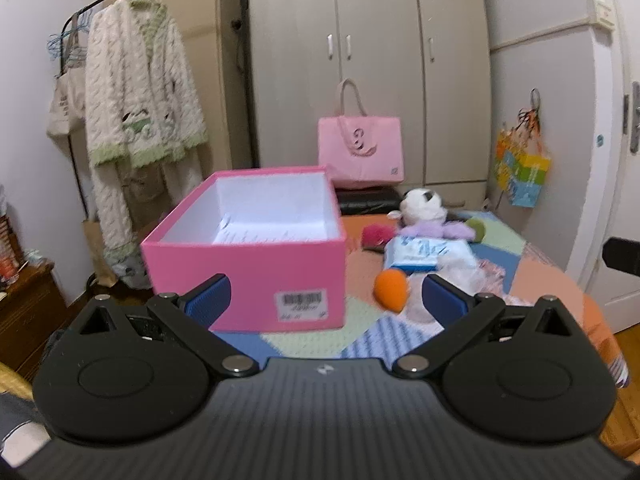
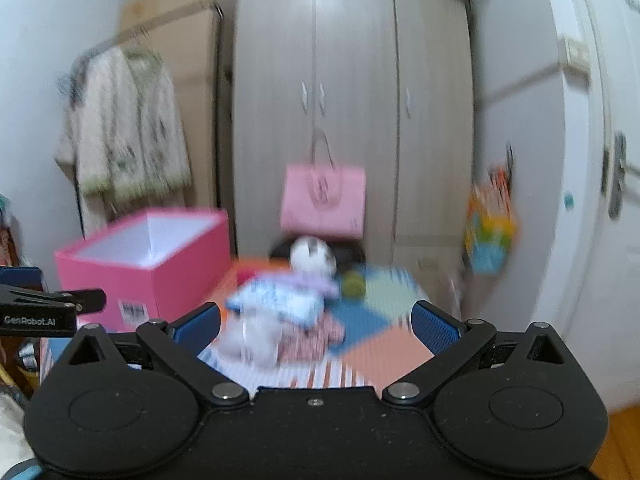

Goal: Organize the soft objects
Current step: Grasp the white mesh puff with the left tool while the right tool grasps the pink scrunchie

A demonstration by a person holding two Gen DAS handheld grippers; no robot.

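— Both of our claws are sitting nearest the lens. What are they doing?
— We are holding the left gripper (image 1: 327, 300) spread wide with nothing between its blue pads, and the right gripper (image 2: 316, 326) is gaping just as wide, also empty.
— Where are the soft things lying?
— They are resting on the patchwork cover (image 1: 532, 264): an orange plush piece (image 1: 390, 290) just beside a blue-and-white packet (image 1: 420, 254), with a white plush toy (image 1: 424, 210) in a lilac top lying behind them and a pink fluffy item (image 1: 376, 236) near it.
— And the box?
— Our pink box (image 1: 256, 256) is standing open and empty to their left. A pink bag (image 1: 360, 148) is leaning against the wardrobe (image 1: 372, 60) behind.
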